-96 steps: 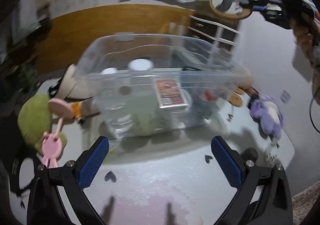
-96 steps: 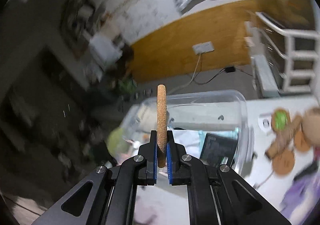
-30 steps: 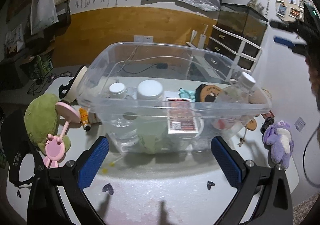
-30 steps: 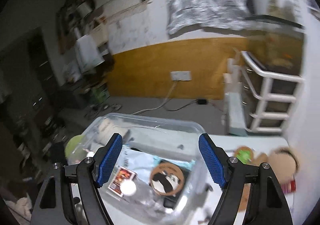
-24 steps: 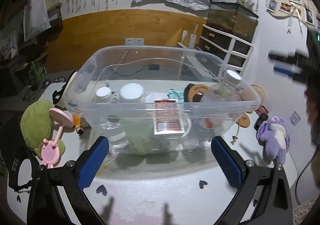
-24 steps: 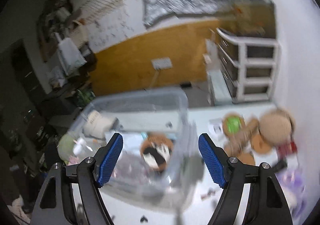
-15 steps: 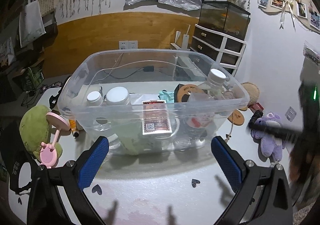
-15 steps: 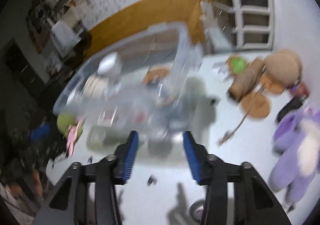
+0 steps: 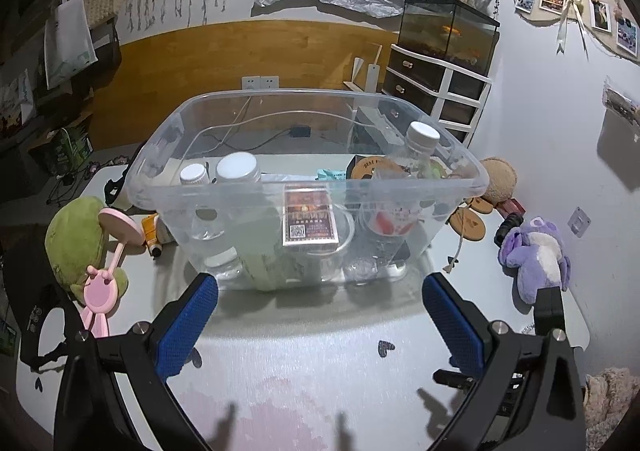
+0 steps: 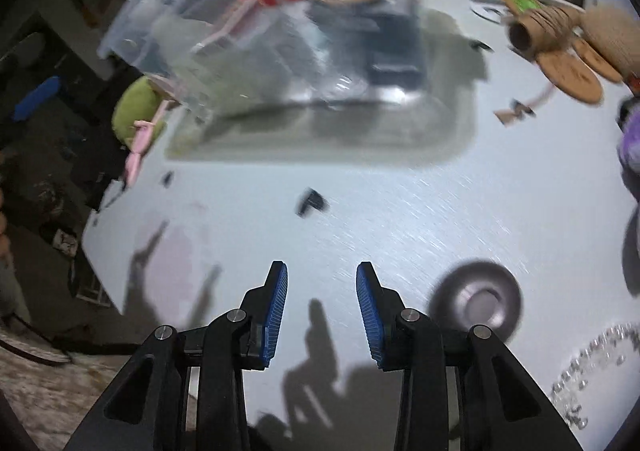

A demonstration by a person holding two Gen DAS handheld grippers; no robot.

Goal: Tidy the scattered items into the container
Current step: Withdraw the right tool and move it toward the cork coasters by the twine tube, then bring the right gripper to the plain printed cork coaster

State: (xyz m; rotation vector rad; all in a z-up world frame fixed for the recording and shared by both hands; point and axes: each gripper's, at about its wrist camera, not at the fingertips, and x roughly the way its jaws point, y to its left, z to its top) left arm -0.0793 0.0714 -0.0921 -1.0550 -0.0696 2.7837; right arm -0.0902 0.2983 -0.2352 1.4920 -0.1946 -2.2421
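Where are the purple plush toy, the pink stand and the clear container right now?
purple plush toy (image 9: 536, 255): left wrist view, on its body.
pink stand (image 9: 98, 293): left wrist view, on its flat base.
clear container (image 9: 320, 183): left wrist view, on the near rim.

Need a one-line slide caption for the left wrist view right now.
Open left gripper faces the clear container, already part-filled; purple plush waits outside.

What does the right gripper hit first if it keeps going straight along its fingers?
Likely the bare white tabletop. The right gripper points steeply down with nothing between its part-open blue pads. A small dark scrap lies further ahead; depth is unclear.
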